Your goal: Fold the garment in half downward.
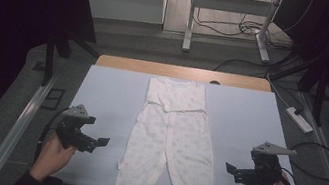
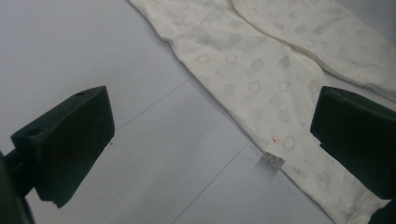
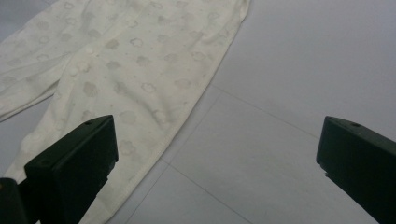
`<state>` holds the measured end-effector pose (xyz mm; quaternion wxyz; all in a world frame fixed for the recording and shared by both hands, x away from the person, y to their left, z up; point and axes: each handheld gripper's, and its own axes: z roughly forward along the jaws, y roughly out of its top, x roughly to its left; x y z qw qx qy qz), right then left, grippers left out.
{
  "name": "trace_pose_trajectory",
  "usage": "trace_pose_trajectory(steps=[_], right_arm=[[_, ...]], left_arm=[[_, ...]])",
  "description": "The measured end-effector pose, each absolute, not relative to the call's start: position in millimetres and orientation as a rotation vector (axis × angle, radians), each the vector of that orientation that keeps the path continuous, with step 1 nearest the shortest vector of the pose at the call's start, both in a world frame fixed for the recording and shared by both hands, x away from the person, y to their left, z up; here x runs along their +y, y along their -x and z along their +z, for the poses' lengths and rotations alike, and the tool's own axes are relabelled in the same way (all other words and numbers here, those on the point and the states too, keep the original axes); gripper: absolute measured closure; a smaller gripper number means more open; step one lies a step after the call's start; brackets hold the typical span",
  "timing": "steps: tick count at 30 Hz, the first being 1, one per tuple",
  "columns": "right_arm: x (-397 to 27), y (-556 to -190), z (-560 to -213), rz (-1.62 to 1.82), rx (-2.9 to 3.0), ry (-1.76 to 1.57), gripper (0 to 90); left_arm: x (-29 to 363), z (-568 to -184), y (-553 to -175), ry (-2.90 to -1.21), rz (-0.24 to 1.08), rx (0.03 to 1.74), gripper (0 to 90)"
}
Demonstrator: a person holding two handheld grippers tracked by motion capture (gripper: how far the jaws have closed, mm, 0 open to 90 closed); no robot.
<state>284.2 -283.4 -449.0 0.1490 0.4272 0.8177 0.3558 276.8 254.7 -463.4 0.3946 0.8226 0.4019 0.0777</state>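
A cream baby romper (image 1: pixel 170 139) with a faint cloud print lies flat on the pale blue table cover (image 1: pixel 106 93), legs toward me, sleeves folded across the chest. My left gripper (image 1: pixel 101 141) hovers left of the left leg, held in a hand, jaws wide open and empty. In the left gripper view the left leg (image 2: pixel 261 79) runs between the jaws, with a small white tag (image 2: pixel 272 160) at its edge. My right gripper (image 1: pixel 230 169) is right of the right leg, open and empty. In the right gripper view the right leg (image 3: pixel 135 70) lies ahead at the left.
The table's wooden far edge (image 1: pixel 183 72) shows beyond the cover. A power strip (image 1: pixel 299 120) and cables (image 1: pixel 318 164) lie on the floor at the right. A metal rail (image 1: pixel 21 119) runs along the left side, and a white frame (image 1: pixel 231 12) stands behind.
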Motion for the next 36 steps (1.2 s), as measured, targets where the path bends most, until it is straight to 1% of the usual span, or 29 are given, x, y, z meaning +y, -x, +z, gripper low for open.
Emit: trace_pose_trajectory(steps=[36], right_arm=[[-254, -343, -449, 0.955, 2.411, -1.218, 0.0]], left_arm=[[238, -462, -333, -2.113, 0.194, 1.003, 0.0]])
